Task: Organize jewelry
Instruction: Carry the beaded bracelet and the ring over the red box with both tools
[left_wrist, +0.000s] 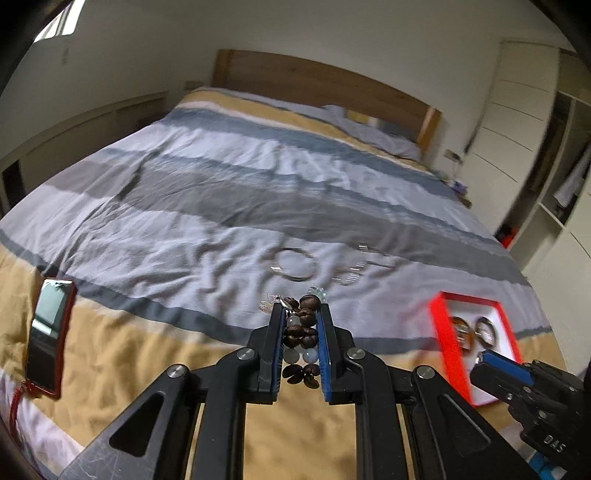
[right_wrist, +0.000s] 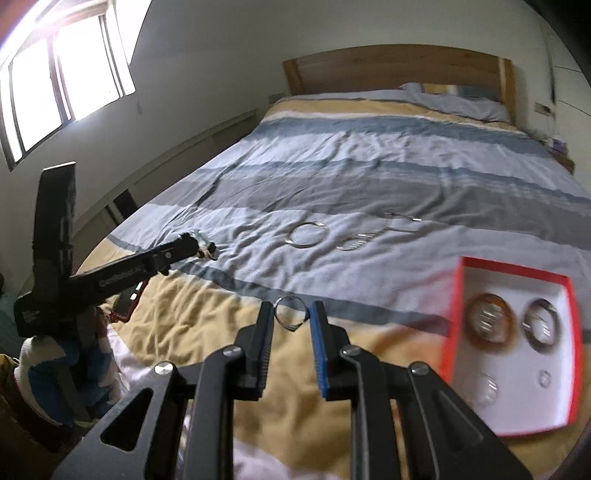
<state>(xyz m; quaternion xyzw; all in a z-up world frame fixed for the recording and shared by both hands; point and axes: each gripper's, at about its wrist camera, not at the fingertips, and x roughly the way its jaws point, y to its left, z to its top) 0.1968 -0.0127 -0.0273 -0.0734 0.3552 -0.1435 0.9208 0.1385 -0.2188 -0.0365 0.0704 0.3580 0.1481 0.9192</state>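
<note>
The left gripper (left_wrist: 300, 332) is clamped on a bracelet of dark brown seed-like beads and pale grey round beads (left_wrist: 302, 334). The strand is bunched lengthwise between the fingers, its long axis along them and pointing toward the wooden headboard. A loose end with a clear bead (left_wrist: 317, 292) sticks out past the tips.

The right gripper (right_wrist: 290, 315) pinches a thin silver metal ring (right_wrist: 290, 314) at its very tips. The loop stands nearly upright, its opening facing the camera. Both pieces are held above the tan band of the striped quilt (left_wrist: 184, 206), near the bed's foot edge.

The ring looks the likelier loss: only two points of its rim are caught, so a jolt could twist it free into the rumpled quilt, where it would be hard to find. The bunched beads could snag on the ribbed pads at release, or the free end could drag.

The red-rimmed shallow box with a white floor (right_wrist: 461, 295) lies by the bed's right edge and already holds an amber bangle (right_wrist: 489, 323) and a dark bangle (right_wrist: 541, 326). Dropping from height may bounce a piece out.

A large silver hoop (right_wrist: 308, 235) still lies mid-quilt.
</note>
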